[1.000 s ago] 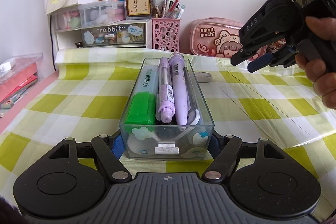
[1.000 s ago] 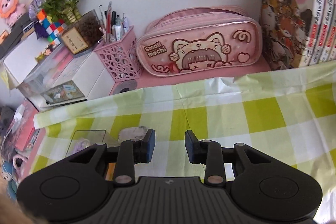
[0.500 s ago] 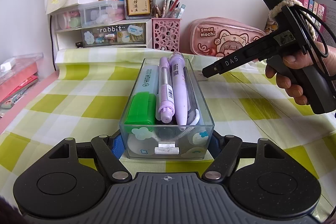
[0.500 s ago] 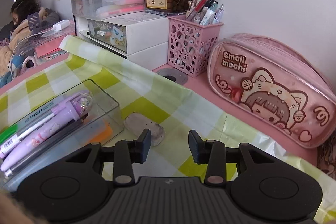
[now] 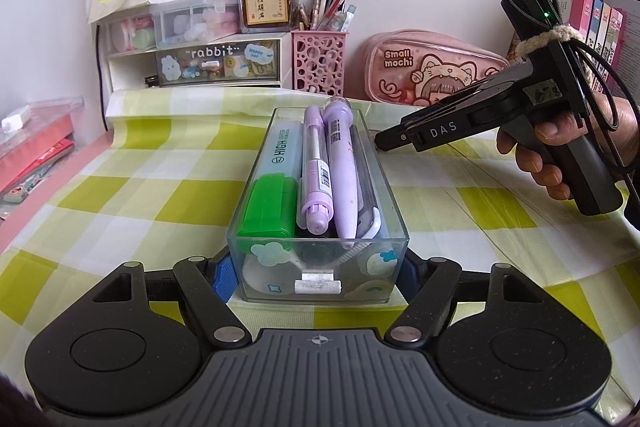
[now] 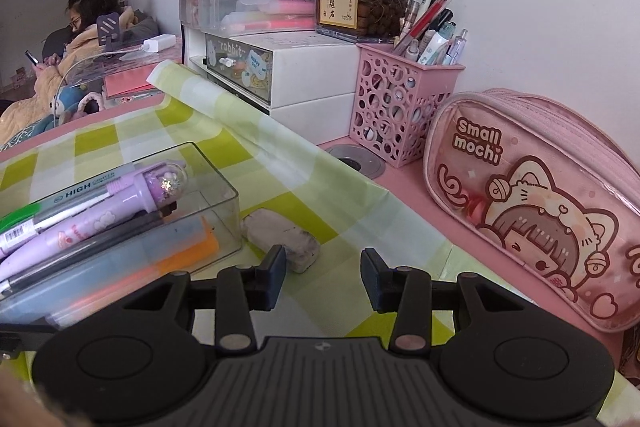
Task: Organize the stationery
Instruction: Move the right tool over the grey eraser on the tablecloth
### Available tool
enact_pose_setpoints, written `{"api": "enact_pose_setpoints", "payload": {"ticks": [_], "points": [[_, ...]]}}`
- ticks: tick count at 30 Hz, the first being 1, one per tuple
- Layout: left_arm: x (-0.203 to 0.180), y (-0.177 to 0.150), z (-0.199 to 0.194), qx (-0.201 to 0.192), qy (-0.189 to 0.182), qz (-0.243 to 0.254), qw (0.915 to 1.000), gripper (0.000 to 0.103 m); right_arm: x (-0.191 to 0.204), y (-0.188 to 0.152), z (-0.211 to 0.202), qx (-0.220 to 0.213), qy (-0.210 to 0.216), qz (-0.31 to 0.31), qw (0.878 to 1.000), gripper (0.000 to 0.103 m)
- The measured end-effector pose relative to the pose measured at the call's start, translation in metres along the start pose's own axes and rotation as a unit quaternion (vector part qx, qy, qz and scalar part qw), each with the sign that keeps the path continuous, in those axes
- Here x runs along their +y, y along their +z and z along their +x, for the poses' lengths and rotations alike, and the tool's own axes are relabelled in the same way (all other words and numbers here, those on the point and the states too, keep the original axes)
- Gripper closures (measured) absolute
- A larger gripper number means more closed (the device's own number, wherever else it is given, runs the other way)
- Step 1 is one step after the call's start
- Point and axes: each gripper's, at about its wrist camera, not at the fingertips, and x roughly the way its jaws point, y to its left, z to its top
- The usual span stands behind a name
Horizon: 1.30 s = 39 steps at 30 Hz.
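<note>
A clear plastic box [image 5: 318,267] stands on the green checked cloth [image 5: 120,195]. My left gripper [image 5: 316,279] is shut on its near end, one pad on each side wall. Inside lie a green highlighter [image 5: 270,207], two purple pens [image 5: 340,167] and an orange marker [image 6: 188,251]. A worn grey eraser [image 6: 284,241] lies on the cloth just past the box's far end [image 6: 216,195]. My right gripper [image 6: 324,269] hovers open right behind it, nothing between its fingers. In the left wrist view, the right gripper [image 5: 384,143] points at the box's far right corner.
A pink "Small mochi" pencil case [image 6: 540,227] lies at the back right. A pink pen holder [image 6: 400,119] and white drawer unit [image 6: 280,75] stand against the wall. Books [image 5: 592,15] stand far right. A person [image 6: 80,39] sits beyond the table's left side.
The right gripper rolled, swung left and sank toward the box's far end; box and eraser came into its view, and its jaws stand a little wider. The left gripper and box stayed put.
</note>
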Motion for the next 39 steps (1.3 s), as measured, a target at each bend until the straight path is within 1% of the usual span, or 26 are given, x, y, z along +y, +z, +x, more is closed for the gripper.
{"api": "enact_pose_setpoints", "payload": {"ticks": [1, 3, 7, 8, 9, 10, 12, 17, 23, 25, 29, 32, 35, 36, 37, 38, 39], "points": [[0.0, 0.0, 0.0, 0.0, 0.0, 0.0, 1.0, 0.03, 0.001, 0.0, 0.003, 0.004, 0.004, -0.005, 1.0, 0.068], [0.0, 0.0, 0.0, 0.0, 0.0, 0.0, 1.0, 0.03, 0.002, 0.001, 0.006, 0.0, 0.008, -0.007, 1.0, 0.068], [0.0, 0.0, 0.0, 0.0, 0.0, 0.0, 1.0, 0.03, 0.003, 0.003, 0.01, -0.005, 0.029, 0.002, 1.0, 0.068], [0.0, 0.0, 0.0, 0.0, 0.0, 0.0, 1.0, 0.03, 0.003, 0.003, 0.011, -0.005, 0.036, 0.008, 0.999, 0.074], [0.0, 0.0, 0.0, 0.0, 0.0, 0.0, 1.0, 0.03, 0.004, 0.003, 0.01, -0.004, 0.042, 0.012, 0.999, 0.082], [0.0, 0.0, 0.0, 0.0, 0.0, 0.0, 1.0, 0.03, 0.005, 0.003, 0.01, -0.002, 0.043, 0.013, 0.999, 0.083], [0.0, 0.0, 0.0, 0.0, 0.0, 0.0, 1.0, 0.03, 0.008, 0.002, 0.007, -0.001, 0.037, 0.011, 0.999, 0.085], [0.0, 0.0, 0.0, -0.001, -0.001, 0.0, 1.0, 0.03, 0.01, -0.002, 0.003, -0.001, 0.021, 0.024, 0.999, 0.086], [0.0, 0.0, 0.0, -0.001, 0.0, 0.0, 1.0, 0.03, 0.012, -0.007, -0.002, -0.005, -0.01, 0.041, 0.999, 0.086], [0.0, 0.0, 0.0, -0.001, 0.0, 0.0, 1.0, 0.03, 0.012, -0.009, -0.004, -0.005, -0.033, 0.049, 0.998, 0.086], [0.0, 0.0, 0.0, -0.001, 0.0, 0.0, 1.0, 0.03, 0.014, -0.013, -0.011, -0.001, -0.045, 0.062, 0.997, 0.086], [0.0, 0.0, 0.0, -0.001, 0.0, 0.0, 1.0, 0.03, 0.019, -0.016, -0.02, 0.015, -0.063, 0.088, 0.994, 0.087], [0.0, 0.0, 0.0, -0.001, -0.001, 0.0, 1.0, 0.03, 0.03, -0.018, -0.031, 0.039, -0.11, 0.126, 0.985, 0.087], [0.0, 0.0, 0.0, -0.001, -0.001, 0.0, 1.0, 0.03, 0.037, -0.018, -0.035, 0.043, -0.113, 0.127, 0.985, 0.087], [0.0, 0.0, 0.0, -0.001, -0.001, 0.0, 1.0, 0.03, 0.043, -0.019, -0.038, 0.043, -0.105, 0.118, 0.986, 0.087], [0.0, 0.0, 0.0, -0.002, -0.001, 0.0, 1.0, 0.03, 0.048, -0.018, -0.04, 0.039, -0.097, 0.104, 0.989, 0.085], [0.0, 0.0, 0.0, -0.002, -0.002, 0.001, 1.0, 0.03, 0.051, -0.017, -0.041, 0.028, -0.094, 0.087, 0.991, 0.076]]}}
